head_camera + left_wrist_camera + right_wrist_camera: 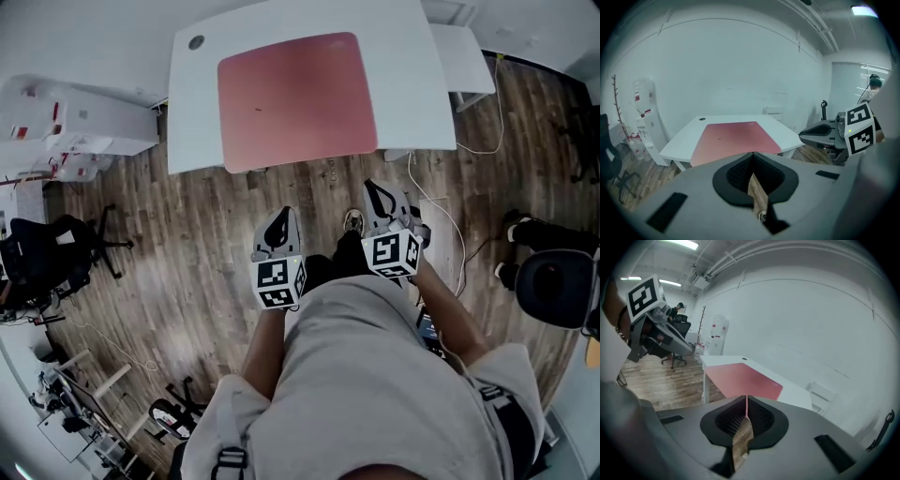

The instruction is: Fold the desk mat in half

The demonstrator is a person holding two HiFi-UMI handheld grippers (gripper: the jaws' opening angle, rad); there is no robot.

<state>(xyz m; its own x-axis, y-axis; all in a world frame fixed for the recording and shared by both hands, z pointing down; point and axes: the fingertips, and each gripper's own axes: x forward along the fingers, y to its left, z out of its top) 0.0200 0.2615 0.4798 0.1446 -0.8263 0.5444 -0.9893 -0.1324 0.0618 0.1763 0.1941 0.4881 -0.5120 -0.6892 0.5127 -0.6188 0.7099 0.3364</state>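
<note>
Office rm w/ wood floor [187,253] and plain white walls. White desk [197,103] stands ahead of the person, its near edge facing them, w/ a grommet hole [196,42] at the far-left corner. Open floor btwn person and desk, nothing in the way there. To the left are a black office chair [47,253] and white units [84,122], to the right another chair [558,281], and a white cable [450,234] runs down off the desk's right side onto the floor. A small white side table [464,56] butts the desk's right edge. The pink desk mat [295,98] lies flat and unfolded on the desk top, roughly centred. Its near edge runs just inside the desk's near edge, w/ bare white margin on the left, right and far sides. Left gripper [278,217] and right gripper [380,192] hang over the floor, short of the desk's near edge and side by side, both pointing toward the desk. Neither touches mat or desk. Both gripper views have the mat straight ahead, beyond the tips and well apart from them. Left gripper's jaws are pressed together, nothing btwn them; same for the right, closed and empty.
</note>
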